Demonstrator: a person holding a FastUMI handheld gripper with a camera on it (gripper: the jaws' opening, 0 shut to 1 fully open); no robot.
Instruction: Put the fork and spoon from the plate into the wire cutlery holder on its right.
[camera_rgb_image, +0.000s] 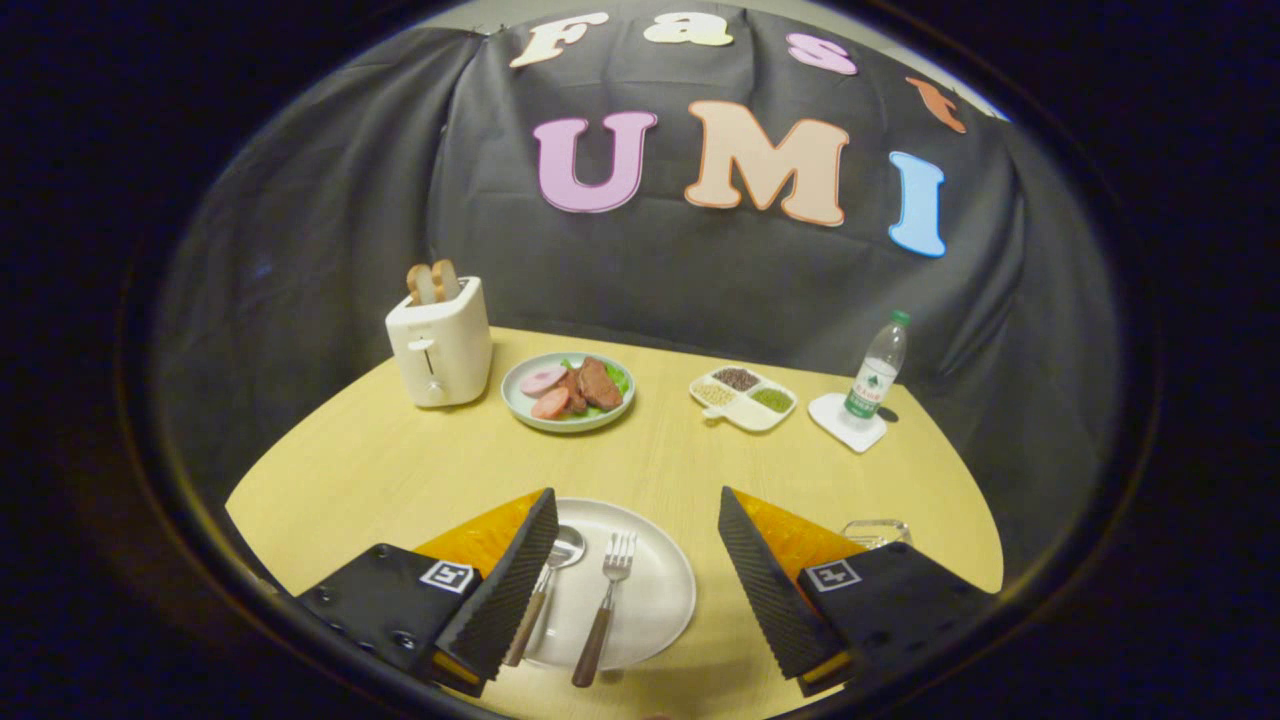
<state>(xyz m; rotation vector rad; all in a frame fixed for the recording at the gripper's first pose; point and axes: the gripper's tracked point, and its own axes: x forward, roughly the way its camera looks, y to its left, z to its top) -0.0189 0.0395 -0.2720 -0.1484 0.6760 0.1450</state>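
The gripper (635, 535) hangs over the near edge of the table (400, 470) with its two fingers spread wide and nothing held between them. Between the fingers lies the white plate (655, 590), and on it the fork (606, 605) and the spoon (545, 590) lie side by side, tines and bowl toward the far side, wooden handles pointing near. The spoon is the left one; its handle runs right alongside the left finger (505, 595), which partly hides it, and whether the two touch cannot be told. The fork lies in the open gap, apart from both fingers, its handle end reaching past the plate's near rim. The right finger (765, 580) stands to the right of the plate. Just beyond that finger, to the right of the plate, the top of the wire cutlery holder (878, 531) peeks out, mostly hidden. Farther off, a white toaster (440, 345) with two slices of bread (432, 282) standing in its slots is at the far left. To its right sits a pale green plate of food (568, 392), then a divided dish (743, 397) with three kinds of grains or beans. At the far right a water bottle (877, 372) stands upright on a white coaster (847, 422).
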